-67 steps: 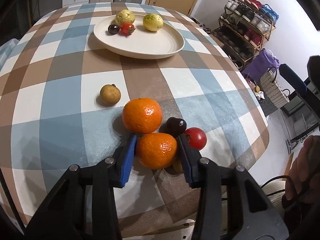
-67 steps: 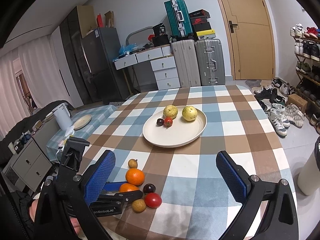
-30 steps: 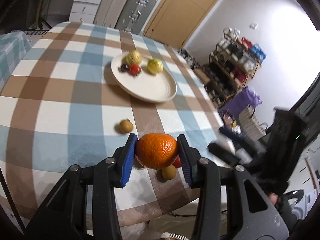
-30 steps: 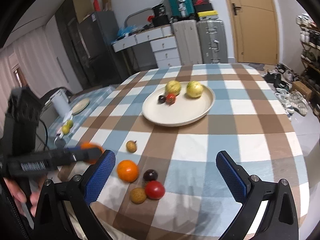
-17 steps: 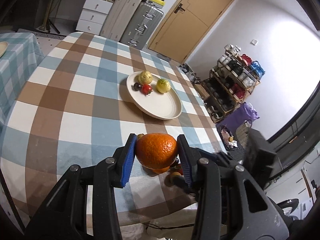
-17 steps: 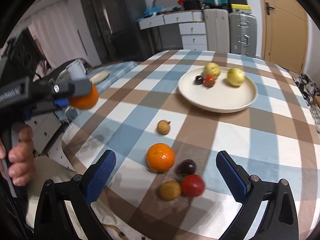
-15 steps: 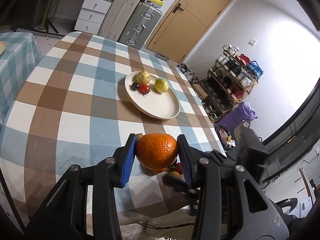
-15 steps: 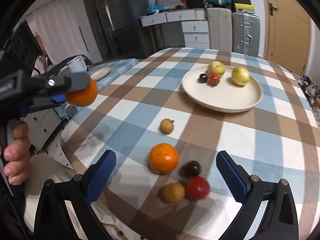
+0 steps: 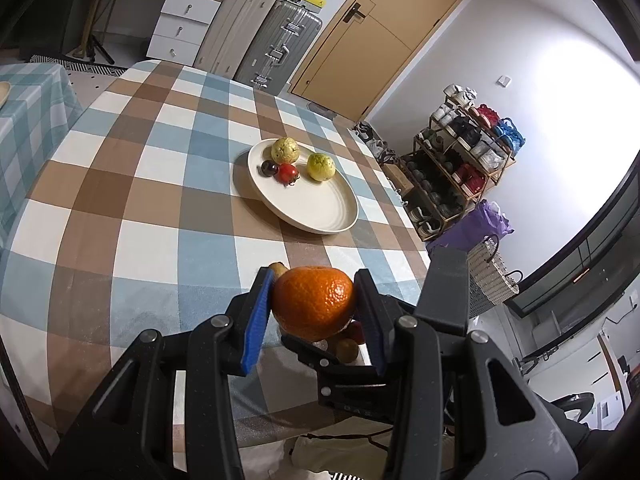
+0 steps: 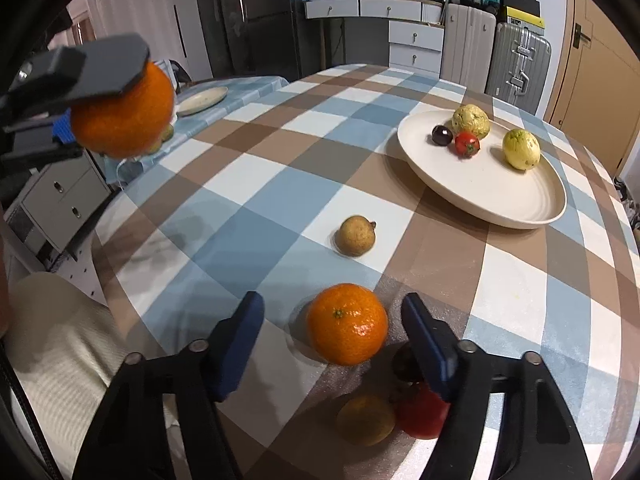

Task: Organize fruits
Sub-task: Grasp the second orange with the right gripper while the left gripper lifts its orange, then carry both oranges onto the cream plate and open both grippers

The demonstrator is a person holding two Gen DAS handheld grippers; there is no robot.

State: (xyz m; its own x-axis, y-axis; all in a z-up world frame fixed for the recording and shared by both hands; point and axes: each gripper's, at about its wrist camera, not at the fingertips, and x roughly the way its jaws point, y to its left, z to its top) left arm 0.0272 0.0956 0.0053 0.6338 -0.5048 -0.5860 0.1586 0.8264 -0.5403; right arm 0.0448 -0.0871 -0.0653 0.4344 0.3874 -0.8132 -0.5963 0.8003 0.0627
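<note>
We held one orange and reached for another.
Left hand-held gripper (image 9: 314,312) pinched an orange (image 9: 313,303); right hand-held gripper (image 10: 334,338), just closing, stood spread around the second orange (image 10: 347,323) on the bench (image 10: 256,184).

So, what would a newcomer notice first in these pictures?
Probably the bright orange clamped in the left tongs, lifted above the checked tablecloth. Next, a second orange lying on the cloth between the right tongs, which have just been closing but do not touch it yet.

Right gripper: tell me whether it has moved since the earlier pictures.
Yes. The right gripper has dropped toward the table, its jaws closing around the orange without touching; the plate now sits farther off.
</note>
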